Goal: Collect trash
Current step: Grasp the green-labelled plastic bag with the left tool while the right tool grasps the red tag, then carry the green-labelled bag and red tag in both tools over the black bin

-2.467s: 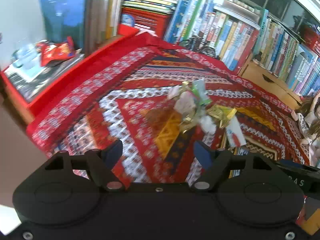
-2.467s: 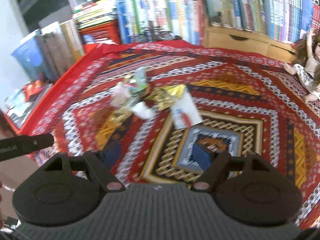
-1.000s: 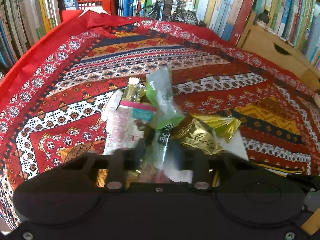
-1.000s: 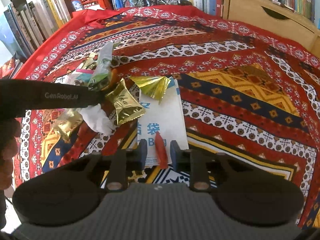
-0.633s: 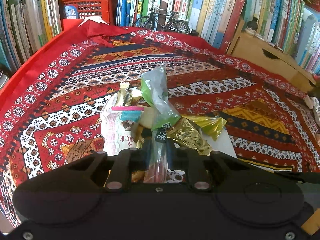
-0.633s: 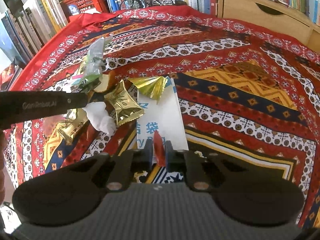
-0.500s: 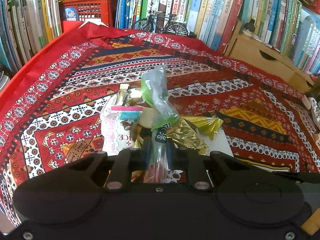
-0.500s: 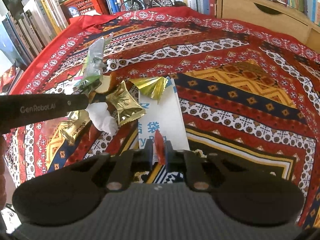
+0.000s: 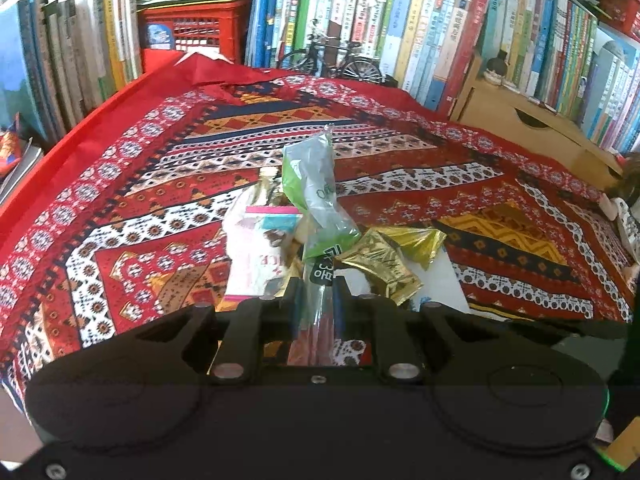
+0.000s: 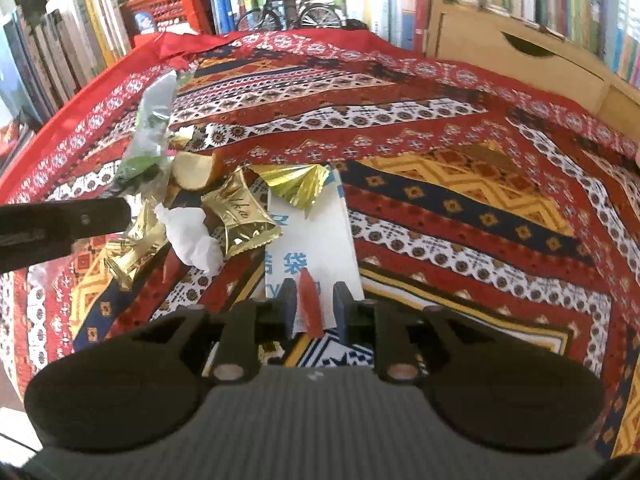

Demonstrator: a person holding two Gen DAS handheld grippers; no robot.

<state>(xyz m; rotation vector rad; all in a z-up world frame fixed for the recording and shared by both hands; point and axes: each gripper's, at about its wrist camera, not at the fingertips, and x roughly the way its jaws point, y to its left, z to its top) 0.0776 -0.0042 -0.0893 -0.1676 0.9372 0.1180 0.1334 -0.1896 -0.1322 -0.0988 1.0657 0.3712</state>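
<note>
A heap of trash lies on the patterned red cloth (image 9: 120, 208). My left gripper (image 9: 316, 292) is shut on the lower end of a green and clear plastic wrapper (image 9: 316, 184), which stands up from the heap. Beside it are a pink and white wrapper (image 9: 256, 248) and gold foil wrappers (image 9: 376, 264). My right gripper (image 10: 310, 300) is shut on the red strip (image 10: 308, 300) at the near edge of a flat white bag (image 10: 316, 232). A gold wrapper (image 10: 240, 212), a white tissue (image 10: 192, 236) and a fruit piece (image 10: 192, 168) lie left of the bag. The left gripper's finger (image 10: 60, 220) reaches in beside them.
Rows of books (image 9: 400, 32) and a red crate (image 9: 192, 32) line the far side, with a model bicycle (image 9: 332, 60) in front. A wooden drawer unit (image 10: 520, 52) stands at the back right. More books (image 9: 60, 72) stand on the left.
Both grippers went from open and apart from the heap to shut, the left on the green wrapper, the right on the bag's red strip. In the last half second both views pulled back slightly.
</note>
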